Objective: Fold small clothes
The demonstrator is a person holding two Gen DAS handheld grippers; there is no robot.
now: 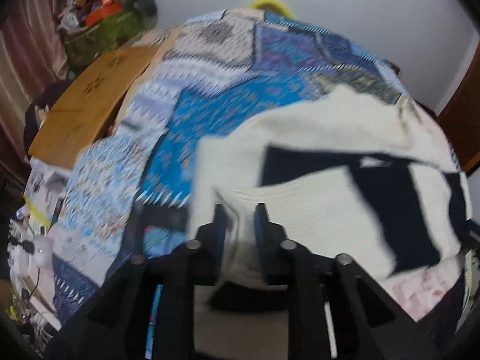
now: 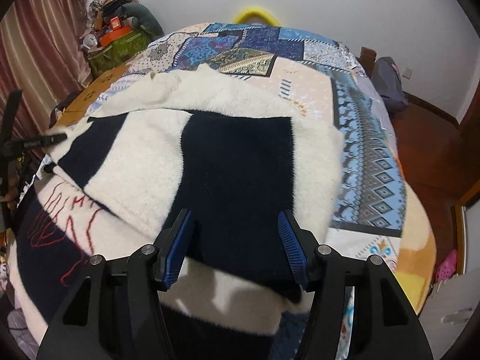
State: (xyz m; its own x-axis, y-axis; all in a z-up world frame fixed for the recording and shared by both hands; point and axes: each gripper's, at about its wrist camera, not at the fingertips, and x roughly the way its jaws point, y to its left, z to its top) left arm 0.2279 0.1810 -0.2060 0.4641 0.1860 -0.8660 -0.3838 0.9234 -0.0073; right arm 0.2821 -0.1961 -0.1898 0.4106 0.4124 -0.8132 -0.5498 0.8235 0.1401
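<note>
Left wrist view, motion-blurred: the left gripper [image 1: 240, 219] has its blue-padded fingers [image 1: 220, 225] close together, pinching a bunched edge of the cream and navy sweater [image 1: 324, 210], which rises between them. The sweater lies on the patchwork bedspread [image 1: 192, 114], toward its near right part, with navy blocks across the cream knit. Left of the bedspread sits a flat cardboard box [image 1: 90, 102]; beyond that a green bin [image 1: 99, 36] piled with clutter (contents too blurred to name). A yellow curved thing [image 1: 270, 1] pokes up behind the bedspread's far edge. Right wrist view, sharp: the right gripper [image 2: 237, 240] is spread wide, blue pads [image 2: 291, 246] either side of a navy panel of the sweater [image 2: 234, 162], not clamped on it. The sweater is folded over in layers, centered on the bedspread [image 2: 369, 156]; under its near-left part lies another cream and navy cloth with red stitching [image 2: 69, 225]. The left gripper [image 2: 54, 138] shows at the sweater's left corner, tips touching fabric.
</note>
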